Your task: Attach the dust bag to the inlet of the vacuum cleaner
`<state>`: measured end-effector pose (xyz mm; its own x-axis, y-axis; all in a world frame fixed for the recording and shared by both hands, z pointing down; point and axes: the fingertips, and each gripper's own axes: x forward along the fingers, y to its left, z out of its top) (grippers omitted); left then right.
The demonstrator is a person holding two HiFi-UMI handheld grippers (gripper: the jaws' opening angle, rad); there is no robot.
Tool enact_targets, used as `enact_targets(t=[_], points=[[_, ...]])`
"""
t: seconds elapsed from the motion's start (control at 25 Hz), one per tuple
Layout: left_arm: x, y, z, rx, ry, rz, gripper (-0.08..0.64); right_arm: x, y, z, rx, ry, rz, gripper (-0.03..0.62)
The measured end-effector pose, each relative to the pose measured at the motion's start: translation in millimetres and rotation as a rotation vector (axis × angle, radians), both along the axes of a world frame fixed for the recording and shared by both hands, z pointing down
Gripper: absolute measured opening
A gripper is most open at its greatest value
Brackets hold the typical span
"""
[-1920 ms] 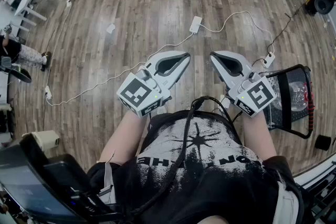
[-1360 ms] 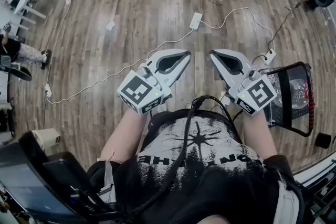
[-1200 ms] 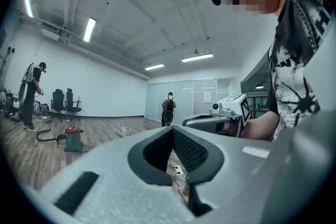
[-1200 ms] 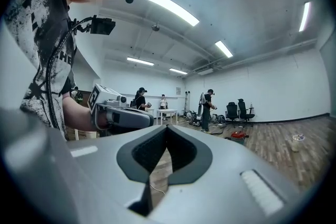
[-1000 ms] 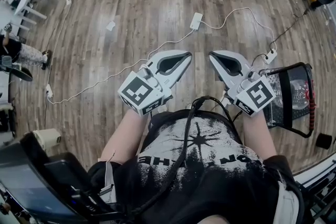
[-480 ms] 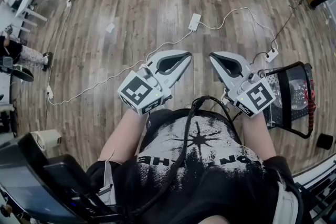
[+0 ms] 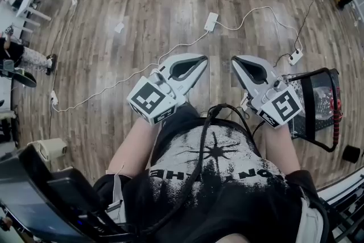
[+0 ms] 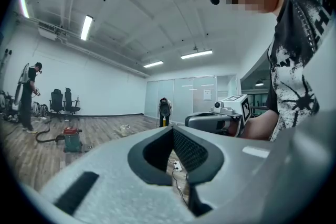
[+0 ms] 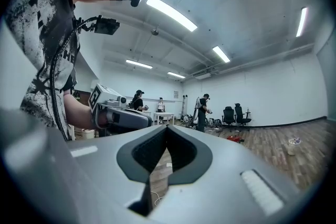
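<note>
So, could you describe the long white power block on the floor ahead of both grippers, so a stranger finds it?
In the head view, follow the wooden floor ahead of the left gripper and the right gripper. There lies the white power block, where white cables meet. It is longer than the small socket further right.

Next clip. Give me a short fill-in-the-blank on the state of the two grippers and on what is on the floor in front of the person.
1. The jaws of the left gripper are ____, with no object between them.
2. The right gripper is closed too and holds ____.
3. The white power strip lies on a floor made of ____.

Missing words: shut; nothing; wood
</note>
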<state>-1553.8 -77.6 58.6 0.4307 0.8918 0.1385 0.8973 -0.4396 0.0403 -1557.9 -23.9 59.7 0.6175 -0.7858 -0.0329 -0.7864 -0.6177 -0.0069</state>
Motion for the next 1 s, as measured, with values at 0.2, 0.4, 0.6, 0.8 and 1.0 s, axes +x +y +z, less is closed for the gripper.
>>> enact_targets(t=[0.2,0.4,0.6,0.8,1.0], points=[[21.8,-7.4,6.2,-0.014,-0.022,0.014,0.0,21.3,-8.0,7.0,-0.022,-0.019,0.016,0.008],[62.1,-12.7,13.3,-0.015,-0.039,0.04,0.0,59.0,-16.1,13.2,-0.034,-0.036,0.03,0.008],[113.3,-22.5,8.6,-0.013,-0.025,0.071,0.0,113.2,-30.0,8.5,-0.041,-0.033,0.049,0.008],[167.9,-35.3,-0.4,-0.022,-0.011,0.103,0.0,168.3,-43.9,-4.5,-0.052,-0.013,0.077,0.008],[210.6,-47.8,0.4,-0.029,-0.015,0.139,0.0,209.0,-57.2,-5.5,-0.059,-0.017,0.111,0.008]])
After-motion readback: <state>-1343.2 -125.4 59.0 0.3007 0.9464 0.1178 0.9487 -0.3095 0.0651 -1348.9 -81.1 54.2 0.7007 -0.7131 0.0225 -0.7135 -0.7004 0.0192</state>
